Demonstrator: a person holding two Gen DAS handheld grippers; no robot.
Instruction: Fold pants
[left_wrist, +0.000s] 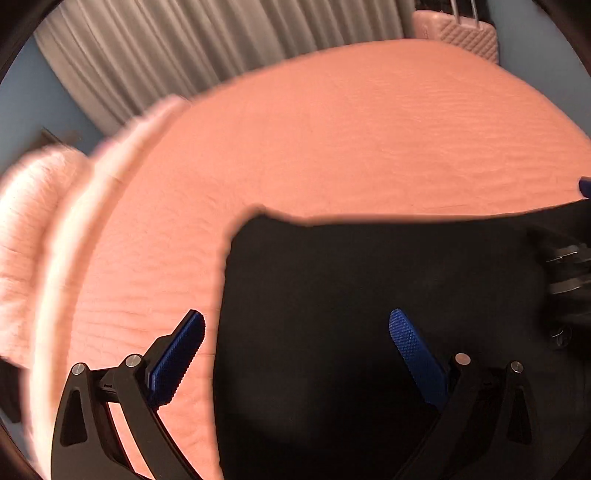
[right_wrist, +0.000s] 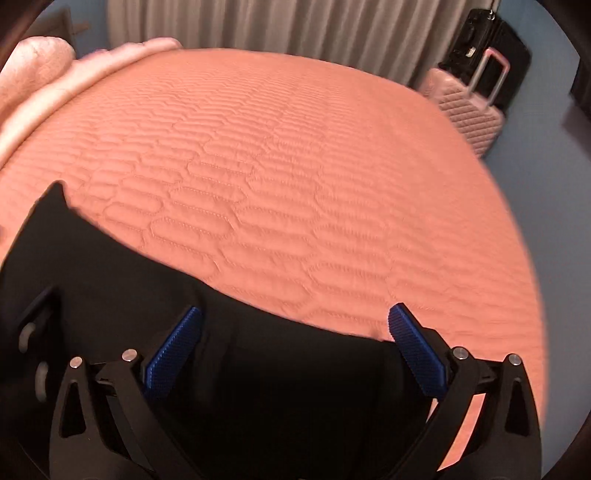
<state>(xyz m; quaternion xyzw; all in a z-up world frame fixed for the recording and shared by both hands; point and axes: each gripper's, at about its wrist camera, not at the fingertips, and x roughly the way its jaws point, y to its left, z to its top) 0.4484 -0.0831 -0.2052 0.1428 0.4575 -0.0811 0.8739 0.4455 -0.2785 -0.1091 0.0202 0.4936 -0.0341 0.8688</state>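
Observation:
The black pants (left_wrist: 369, 295) lie flat on the salmon quilted bed (left_wrist: 332, 129). In the left wrist view my left gripper (left_wrist: 295, 332) is open above the pants' left edge, one blue pad over the bedcover, the other over the fabric. The right gripper's body (left_wrist: 569, 273) shows at the right edge. In the right wrist view the pants (right_wrist: 147, 280) fill the lower left, and my right gripper (right_wrist: 293, 328) is open over their far right edge, holding nothing. The left gripper's body (right_wrist: 33, 332) shows at the left.
Pink pillows (left_wrist: 33, 229) lie at the bed's left end, also in the right wrist view (right_wrist: 40, 66). A pink suitcase (right_wrist: 472, 110) and a black suitcase (right_wrist: 487, 48) stand beyond the bed by the grey curtains (right_wrist: 295, 26).

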